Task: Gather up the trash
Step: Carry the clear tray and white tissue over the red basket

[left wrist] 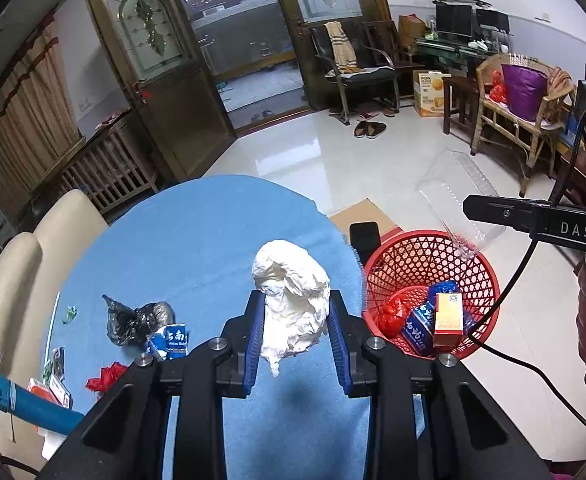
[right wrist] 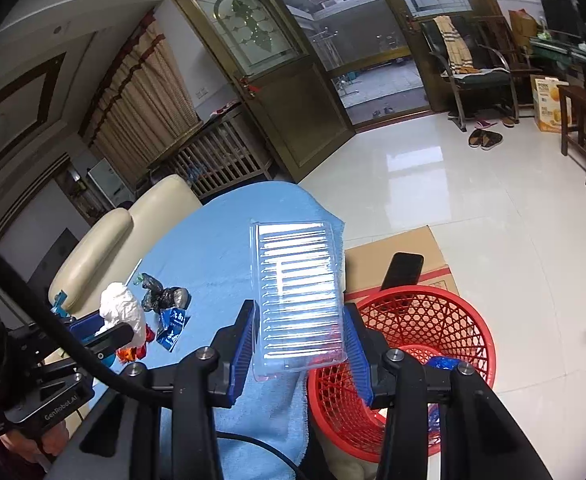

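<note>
My left gripper [left wrist: 295, 334] is shut on a crumpled white paper wad [left wrist: 291, 292], held above the blue-clothed table [left wrist: 197, 240]. My right gripper [right wrist: 299, 342] is shut on a clear ribbed plastic tray [right wrist: 297, 292], which hangs over the table's edge beside the red mesh basket [right wrist: 433, 320]. In the left wrist view that tray [left wrist: 459, 200] sits above the basket's [left wrist: 413, 256] rim. Inside the basket lie a red wrapper [left wrist: 393, 314], blue packets [left wrist: 423, 322] and a yellow box [left wrist: 449, 318]. On the table remain a black bag [left wrist: 133, 320], a blue packet [left wrist: 169, 342] and a red scrap [left wrist: 105, 376].
A cream chair [left wrist: 13, 280] stands left of the table. A cardboard box [right wrist: 397, 248] with a black phone [right wrist: 403, 270] on it lies behind the basket. A blue tube [left wrist: 29, 402] and small packets sit at the table's left edge. Chairs and a desk line the far wall.
</note>
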